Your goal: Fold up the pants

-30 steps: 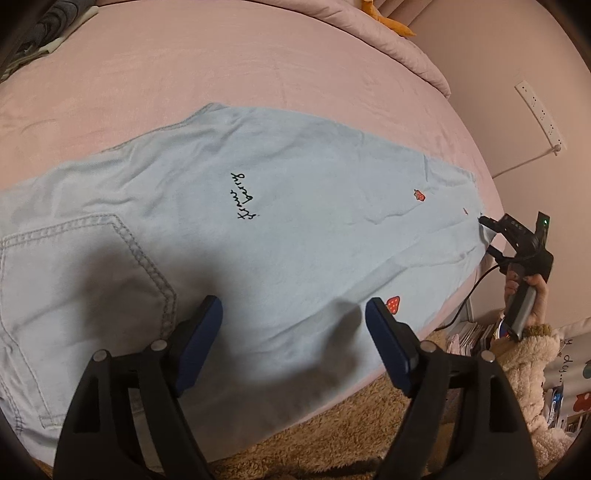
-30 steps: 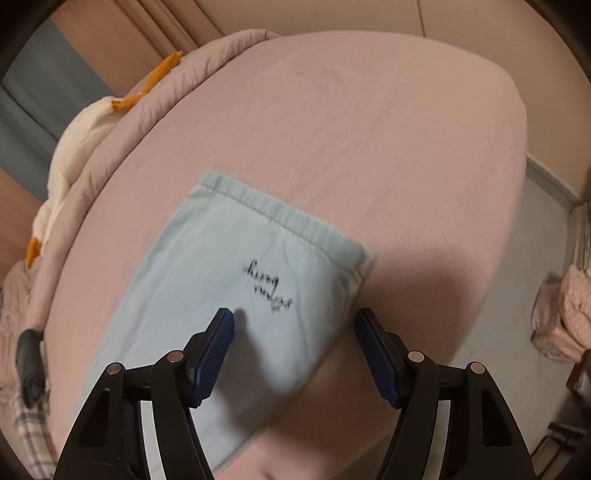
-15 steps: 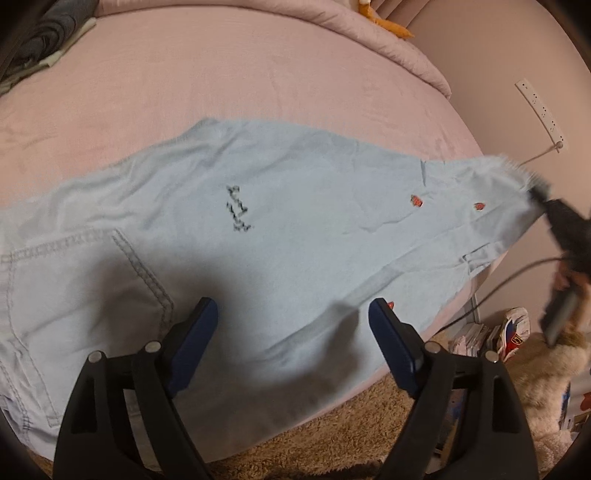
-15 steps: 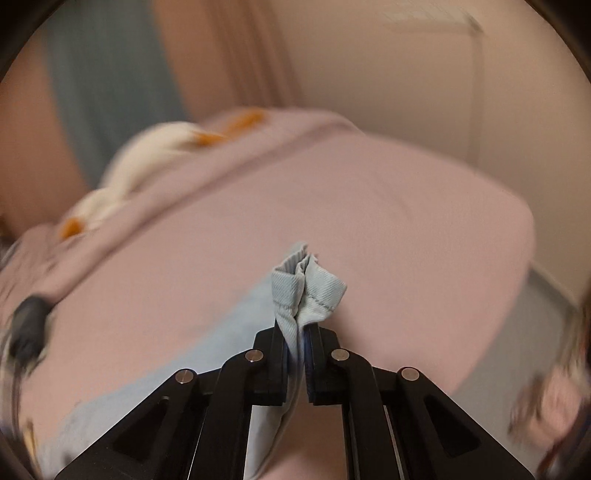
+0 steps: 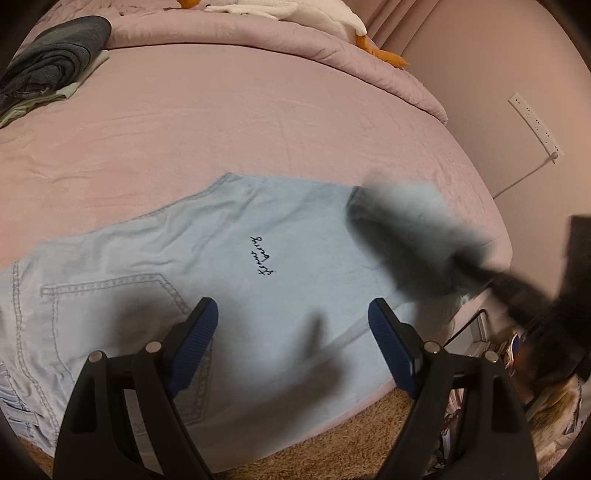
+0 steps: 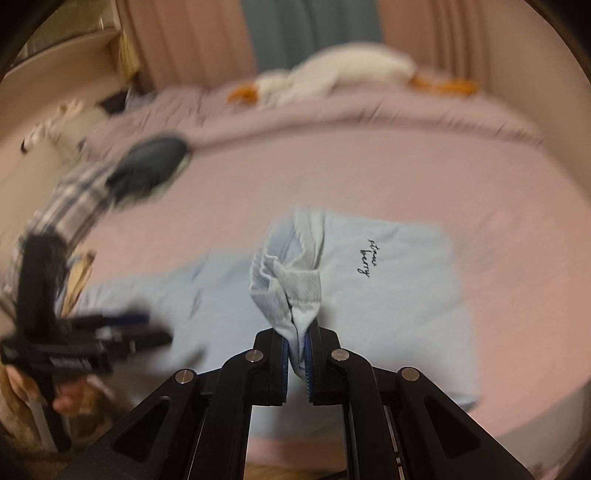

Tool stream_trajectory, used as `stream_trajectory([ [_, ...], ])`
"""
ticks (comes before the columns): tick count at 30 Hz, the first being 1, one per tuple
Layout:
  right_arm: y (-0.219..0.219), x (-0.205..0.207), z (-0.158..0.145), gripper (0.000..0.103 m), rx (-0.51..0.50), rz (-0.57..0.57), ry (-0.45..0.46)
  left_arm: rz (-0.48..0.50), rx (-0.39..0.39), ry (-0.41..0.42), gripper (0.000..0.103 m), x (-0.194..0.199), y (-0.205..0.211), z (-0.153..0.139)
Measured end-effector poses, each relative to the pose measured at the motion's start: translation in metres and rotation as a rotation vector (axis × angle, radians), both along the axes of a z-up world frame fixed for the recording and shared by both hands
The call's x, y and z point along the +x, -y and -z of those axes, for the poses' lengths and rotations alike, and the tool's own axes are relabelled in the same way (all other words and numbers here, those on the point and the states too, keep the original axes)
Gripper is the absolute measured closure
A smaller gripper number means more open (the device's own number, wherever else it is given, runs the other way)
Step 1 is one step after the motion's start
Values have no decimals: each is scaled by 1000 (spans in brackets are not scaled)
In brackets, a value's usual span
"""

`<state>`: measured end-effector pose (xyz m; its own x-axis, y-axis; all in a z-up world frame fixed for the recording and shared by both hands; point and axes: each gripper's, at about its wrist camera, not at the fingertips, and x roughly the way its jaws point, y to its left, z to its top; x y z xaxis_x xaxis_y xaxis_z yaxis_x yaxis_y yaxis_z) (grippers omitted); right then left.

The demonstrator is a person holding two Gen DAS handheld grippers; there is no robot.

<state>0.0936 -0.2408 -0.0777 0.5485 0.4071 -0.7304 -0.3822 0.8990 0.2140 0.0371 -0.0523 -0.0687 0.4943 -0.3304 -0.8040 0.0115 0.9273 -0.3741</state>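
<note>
Light blue denim pants [image 5: 207, 280] with black embroidered script lie flat on the pink bed [image 5: 221, 122]. My left gripper [image 5: 293, 334] is open and empty, hovering over the pants near the back pocket [image 5: 110, 317]. My right gripper [image 6: 297, 354] is shut on the bunched leg hem [image 6: 291, 284] and holds it lifted above the rest of the pants [image 6: 388, 295]. In the left wrist view the right gripper [image 5: 491, 280] shows as a dark blur carrying the raised hem [image 5: 402, 236] over the leg. The left gripper also shows blurred in the right wrist view [image 6: 122, 332].
Folded dark and pale clothes [image 5: 51, 62] lie at the bed's far left. A white plush goose [image 5: 295, 14] lies on the rolled duvet at the back. Beige carpet [image 5: 351, 439] lies below the bed's near edge. A power strip [image 5: 535, 122] hangs on the right wall.
My right gripper closed on the leg hem, lifted it and swung it back over the pants towards the waist. The leg is now folded shorter. My left gripper stayed open above the pants.
</note>
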Motion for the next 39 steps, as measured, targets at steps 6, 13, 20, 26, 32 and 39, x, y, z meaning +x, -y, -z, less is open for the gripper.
stream_trajectory([
  [6, -29, -6, 46, 95, -126, -40, -135, 10, -11, -10, 20, 5, 0, 0],
  [13, -10, -13, 30, 47, -39, -38, -179, 83, -106, -46, 20, 31, 14, 3],
  [20, 44, -29, 11, 47, -13, 121, -113, 177, -201, -134, 33, 65, 50, 22],
  [26, 91, -28, 16, 47, -3, 324, -127, 183, -168, -121, 60, 86, 73, 32],
  [32, 120, -23, 26, 47, 42, 420, -166, 156, -171, -117, 93, 78, 78, 33],
  [39, 116, -26, 21, 47, 68, 431, -177, 127, -94, -58, 93, 53, 60, 7],
])
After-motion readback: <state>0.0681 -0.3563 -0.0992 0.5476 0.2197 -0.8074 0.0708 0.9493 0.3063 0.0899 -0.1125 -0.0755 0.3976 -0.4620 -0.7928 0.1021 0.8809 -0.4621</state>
